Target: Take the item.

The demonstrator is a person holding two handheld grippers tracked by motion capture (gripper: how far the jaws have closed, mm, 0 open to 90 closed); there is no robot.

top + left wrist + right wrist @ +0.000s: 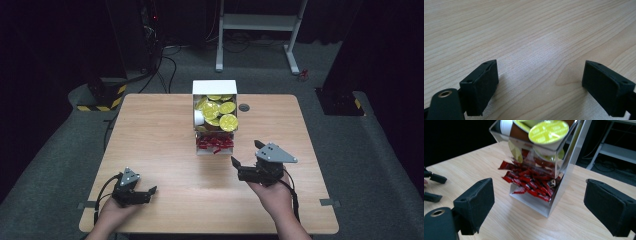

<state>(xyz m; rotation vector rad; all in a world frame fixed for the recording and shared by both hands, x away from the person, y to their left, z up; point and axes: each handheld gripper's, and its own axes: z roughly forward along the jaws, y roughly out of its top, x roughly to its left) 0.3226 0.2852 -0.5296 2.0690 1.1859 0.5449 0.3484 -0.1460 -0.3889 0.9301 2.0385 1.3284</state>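
While both hands rest low in the high view, the dispenser (pixel 215 117) stands at the upper centre of the tabletop (pixel 150 130), well apart from each gripper. It is a clear, slanted box with a white back wall. Its upper part is packed with pods (pixel 228 122) topped by yellow-green foil lids, and its lower tray holds a heap of red sachets (pixel 215 143). In the right gripper view one pod lid (pixel 548 131) sits at the top centre of the frame; its print is too blurred to read, and so is any writing on the sachets (pixel 530 182).

The right gripper (pixel 245 159) points at the dispenser, its fingers (pixel 475 203) spread wide and holding nothing. The left gripper (pixel 145 192), lower left in the high view, hovers over bare wood with fingers (pixel 482 86) likewise spread.
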